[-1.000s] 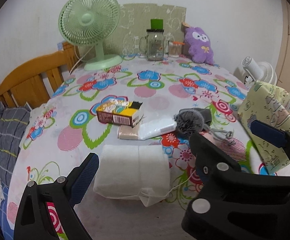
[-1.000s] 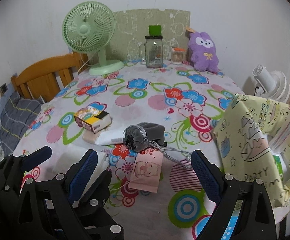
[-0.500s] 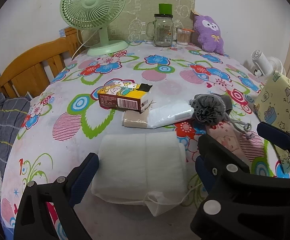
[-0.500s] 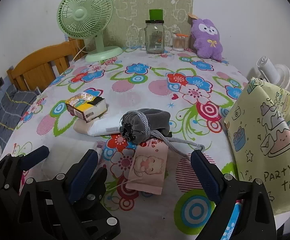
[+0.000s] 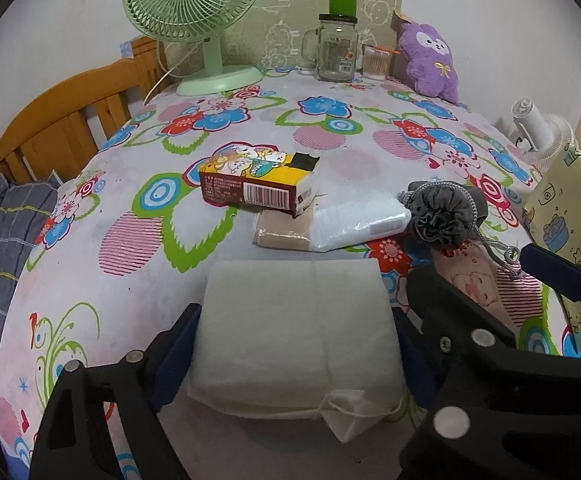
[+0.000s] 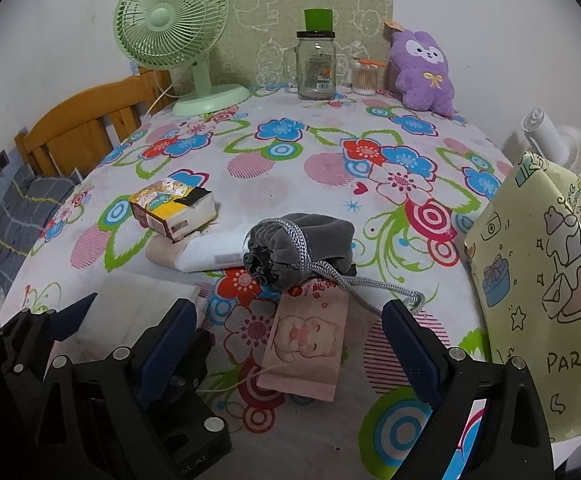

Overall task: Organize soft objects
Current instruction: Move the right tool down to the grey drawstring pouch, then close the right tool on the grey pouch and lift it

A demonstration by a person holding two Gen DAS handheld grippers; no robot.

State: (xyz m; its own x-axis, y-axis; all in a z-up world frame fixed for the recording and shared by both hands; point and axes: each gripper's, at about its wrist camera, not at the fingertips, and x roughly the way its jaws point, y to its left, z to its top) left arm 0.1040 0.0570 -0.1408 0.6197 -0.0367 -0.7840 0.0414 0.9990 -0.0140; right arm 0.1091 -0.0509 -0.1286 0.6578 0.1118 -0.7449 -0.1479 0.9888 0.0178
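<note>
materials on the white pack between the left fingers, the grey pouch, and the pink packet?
White pack: probably thin matte film or nonwoven wrap over soft padding; bulging sides, loose folded flap at the near edge.
Grey pouch: velvety fabric, gathered mouth, braided grey cord.
Pink packet: likely printed plastic or paper wrap, flat, cartoon print; can't tell which.
Left gripper straddles the white pack.

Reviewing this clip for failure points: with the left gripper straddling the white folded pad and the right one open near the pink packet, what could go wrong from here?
1. The left gripper flanks the wide white folded pad; closing may buckle it or pinch only the top layer.
2. A thin string and loose flap trail at the pad's near edge and could snag.
3. The right gripper hovers open over the pink packet, which lies partly under the grey drawstring pouch; lifting it may drag the pouch's cord.
</note>
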